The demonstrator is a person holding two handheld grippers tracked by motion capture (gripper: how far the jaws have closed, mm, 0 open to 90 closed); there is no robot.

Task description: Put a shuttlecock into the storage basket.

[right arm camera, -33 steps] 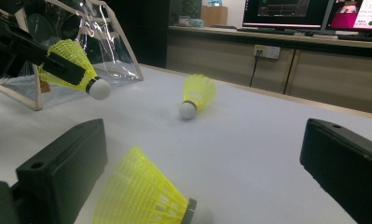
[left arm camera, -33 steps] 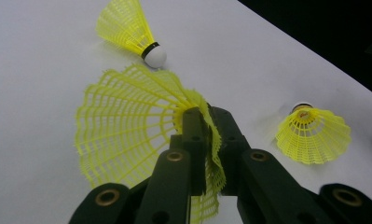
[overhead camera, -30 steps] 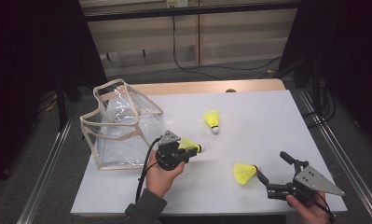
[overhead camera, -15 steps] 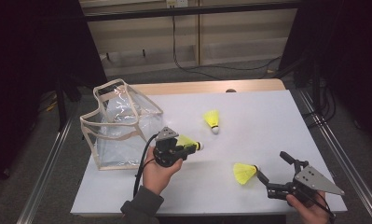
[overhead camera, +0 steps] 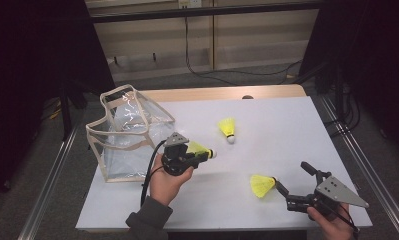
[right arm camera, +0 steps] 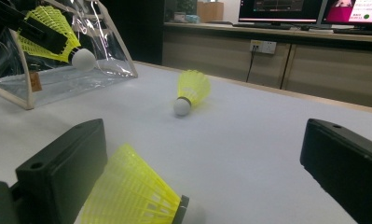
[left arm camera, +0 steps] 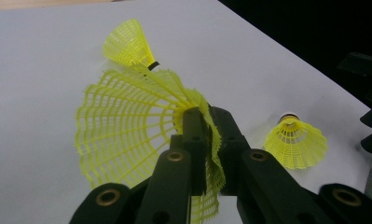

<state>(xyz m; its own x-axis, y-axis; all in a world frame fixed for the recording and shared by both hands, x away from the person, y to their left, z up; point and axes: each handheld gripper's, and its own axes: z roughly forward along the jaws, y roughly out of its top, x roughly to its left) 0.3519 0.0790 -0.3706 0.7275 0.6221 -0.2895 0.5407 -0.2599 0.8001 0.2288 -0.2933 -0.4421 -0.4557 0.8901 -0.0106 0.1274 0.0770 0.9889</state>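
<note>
Left hand shifting its shuttlecock
The left gripper (overhead camera: 199, 154) is edging slightly left and up in the high view, carrying the clamped shuttlecock (overhead camera: 201, 149) closer to the clear bag (overhead camera: 129, 137).

Note the white tabletop (overhead camera: 287, 130); a bare wooden strip (overhead camera: 222, 93) runs along its far edge, and a metal rail (overhead camera: 52, 185) flanks each long side. Behind the tabletop you have a wooden cabinet (overhead camera: 247, 45) with a socket (right arm camera: 263, 46) on its front. A black cable (overhead camera: 197, 65) hangs down the cabinet and runs across the floor (overhead camera: 267, 77). In the right gripper view, two lit monitors (right arm camera: 279, 9) stand on top of the cabinet. The areas to either side of the tabletop are too dark to make out.
</note>
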